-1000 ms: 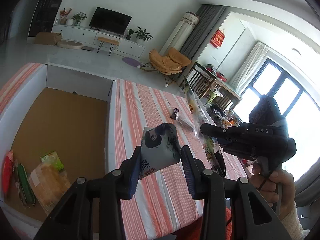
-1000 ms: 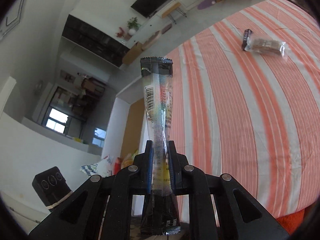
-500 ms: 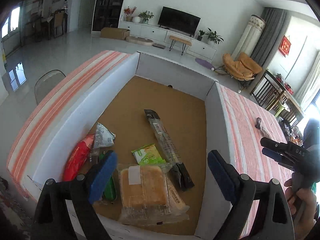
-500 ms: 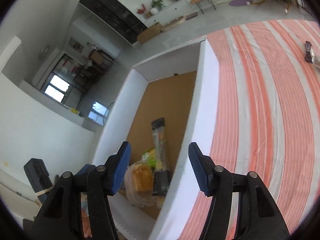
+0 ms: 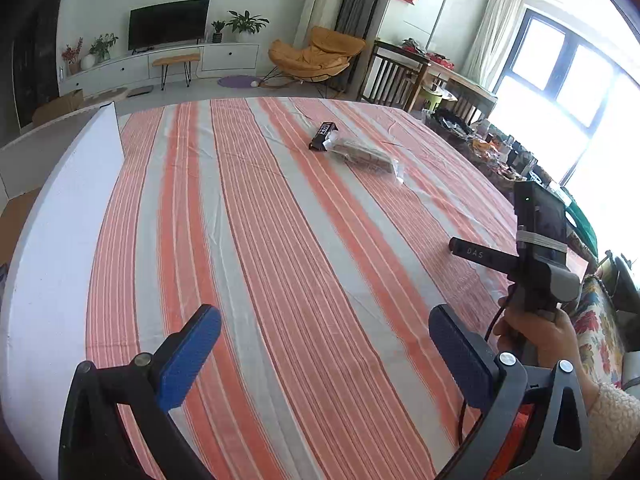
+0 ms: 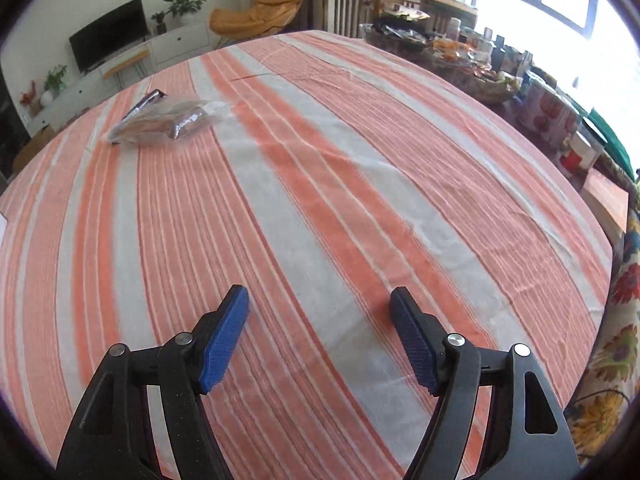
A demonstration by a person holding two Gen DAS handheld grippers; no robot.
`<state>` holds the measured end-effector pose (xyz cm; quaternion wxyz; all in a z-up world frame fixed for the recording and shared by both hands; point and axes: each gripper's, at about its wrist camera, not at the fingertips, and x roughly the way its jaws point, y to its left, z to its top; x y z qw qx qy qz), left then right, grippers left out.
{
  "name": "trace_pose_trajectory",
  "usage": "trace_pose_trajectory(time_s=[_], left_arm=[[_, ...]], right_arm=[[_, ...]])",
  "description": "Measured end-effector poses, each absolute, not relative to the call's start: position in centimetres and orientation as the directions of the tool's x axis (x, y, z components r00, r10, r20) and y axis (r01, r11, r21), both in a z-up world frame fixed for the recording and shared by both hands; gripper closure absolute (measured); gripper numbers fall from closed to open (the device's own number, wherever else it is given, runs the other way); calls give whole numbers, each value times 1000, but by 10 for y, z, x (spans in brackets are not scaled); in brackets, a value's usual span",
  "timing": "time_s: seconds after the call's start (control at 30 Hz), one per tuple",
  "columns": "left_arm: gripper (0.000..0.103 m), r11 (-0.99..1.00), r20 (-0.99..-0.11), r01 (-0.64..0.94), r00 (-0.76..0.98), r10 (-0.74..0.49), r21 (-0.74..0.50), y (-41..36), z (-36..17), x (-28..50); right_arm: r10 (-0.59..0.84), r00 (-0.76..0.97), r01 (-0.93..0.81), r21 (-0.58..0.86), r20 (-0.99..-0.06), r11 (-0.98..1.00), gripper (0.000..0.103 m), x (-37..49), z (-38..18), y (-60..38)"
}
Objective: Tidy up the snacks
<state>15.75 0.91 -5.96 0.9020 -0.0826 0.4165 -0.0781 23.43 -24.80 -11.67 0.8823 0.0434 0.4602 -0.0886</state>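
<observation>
Both drops are done: a second ago the left claw point(image 5: 324, 354) held a pouch and the right claw point(image 6: 320, 336) a long stick pack, and now both sit empty, jaws opening wide over the striped tabletop point(image 5: 280, 240), with the white box point(image 5: 60, 240) at the far left edge. Moving right, the last two snacks lie together far up the cloth, a small dark bar point(image 5: 323, 135) touching a clear-wrapped brown pack point(image 5: 362, 155). Nothing blocks the way there; clutter crowds only the right edge.
</observation>
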Motion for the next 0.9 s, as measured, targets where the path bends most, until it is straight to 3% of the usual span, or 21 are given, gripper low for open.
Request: trace_pose_trajectory(time_s=[0.17,0.27,0.9], left_arm=[[1,995,-775,-16,629,-67,-99,-5,-99,220],[1,1000,-798,-15,602,-11,-26,-3,-121,240],[0,1000,-810,5,586,-11,-9,-3,-132,243]], right_arm=[[-163,580,279,6,-798,960,6,276,-125,-271],[-160,582,277,9,-797,961,5,276,-125,-272],[-159,582,276,10,-797,961,5,275,-126,-272]])
